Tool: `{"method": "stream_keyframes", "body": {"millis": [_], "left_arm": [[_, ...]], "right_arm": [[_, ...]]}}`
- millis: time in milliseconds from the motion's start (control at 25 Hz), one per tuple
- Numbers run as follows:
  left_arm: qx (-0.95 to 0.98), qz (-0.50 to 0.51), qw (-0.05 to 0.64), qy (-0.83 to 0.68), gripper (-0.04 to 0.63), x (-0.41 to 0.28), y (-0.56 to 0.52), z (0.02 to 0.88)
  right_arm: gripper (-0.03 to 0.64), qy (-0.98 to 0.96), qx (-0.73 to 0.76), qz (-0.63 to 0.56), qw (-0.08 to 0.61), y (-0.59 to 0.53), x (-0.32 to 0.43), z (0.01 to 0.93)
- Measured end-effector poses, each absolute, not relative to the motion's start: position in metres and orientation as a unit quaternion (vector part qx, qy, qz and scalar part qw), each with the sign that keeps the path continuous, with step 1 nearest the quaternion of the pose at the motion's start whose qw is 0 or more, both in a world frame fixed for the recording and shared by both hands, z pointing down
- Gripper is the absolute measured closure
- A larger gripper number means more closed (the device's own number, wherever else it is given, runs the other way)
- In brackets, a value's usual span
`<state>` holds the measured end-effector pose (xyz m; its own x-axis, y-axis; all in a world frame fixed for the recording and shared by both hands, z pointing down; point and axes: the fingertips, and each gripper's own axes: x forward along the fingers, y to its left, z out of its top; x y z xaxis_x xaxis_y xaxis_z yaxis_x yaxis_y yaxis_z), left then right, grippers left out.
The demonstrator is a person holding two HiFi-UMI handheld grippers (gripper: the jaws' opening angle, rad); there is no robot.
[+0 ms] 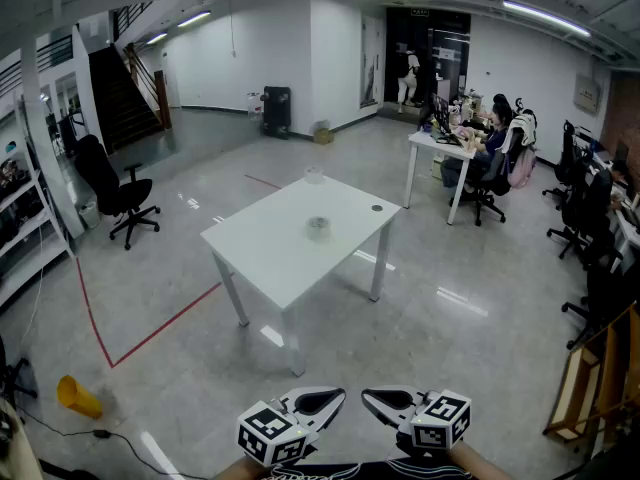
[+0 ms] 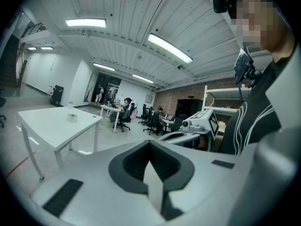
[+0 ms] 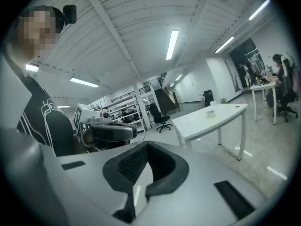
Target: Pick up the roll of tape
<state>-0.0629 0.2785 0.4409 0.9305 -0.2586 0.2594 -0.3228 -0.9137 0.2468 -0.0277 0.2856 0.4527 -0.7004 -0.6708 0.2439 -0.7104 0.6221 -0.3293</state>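
Pale translucent roll of tape (image 1: pixel 318 227) lying flat approx. mid-top of white rectangular table (image 1: pixel 262 253), at 12 o'clock from both grippers, well apart. Left gripper (image 1: pixel 318 402) & right gripper (image 1: pixel 388 404) low at 6 o'clock, side by side — jaws together on each, nothing btwn.

So the desk (image 1: pixel 262 256) is carrying a roll of tape (image 1: pixel 318 227) mid-desk, clear cup (image 1: pixel 315 175) at far corner, dark disc (image 1: pixel 377 208) near right corner.

Roll of tape (image 1: pixel 318 227) tiny on the table (image 1: pixel 260 258) (detail unreadable), small dark thing (image 1: pixel 377 208) unidentifiable, right forearm (image 1: pixel 480 460) cut off below.
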Motion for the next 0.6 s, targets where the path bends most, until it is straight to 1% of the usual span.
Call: {"method": "stream_keyframes", "body": {"millis": [280,480,600], "left_arm": [[0.972,0.107,0.148,-0.149,0.592,-0.064,0.272,0.441],[0.973,0.101,0.15,-0.144,0.592,-0.063,0.267,0.444],[0.971,0.103,0.16,-0.141,0.592,-0.061,0.263,0.452]], "right_arm": [[0.604,-0.896,0.392,0.203,0.053,0.279,-0.027,0.454],[0.603,-0.888,0.405,0.217,0.018,0.272,-0.022,0.448],[0.603,-0.884,0.41,0.22,0.034,0.271,-0.018,0.456]]}}
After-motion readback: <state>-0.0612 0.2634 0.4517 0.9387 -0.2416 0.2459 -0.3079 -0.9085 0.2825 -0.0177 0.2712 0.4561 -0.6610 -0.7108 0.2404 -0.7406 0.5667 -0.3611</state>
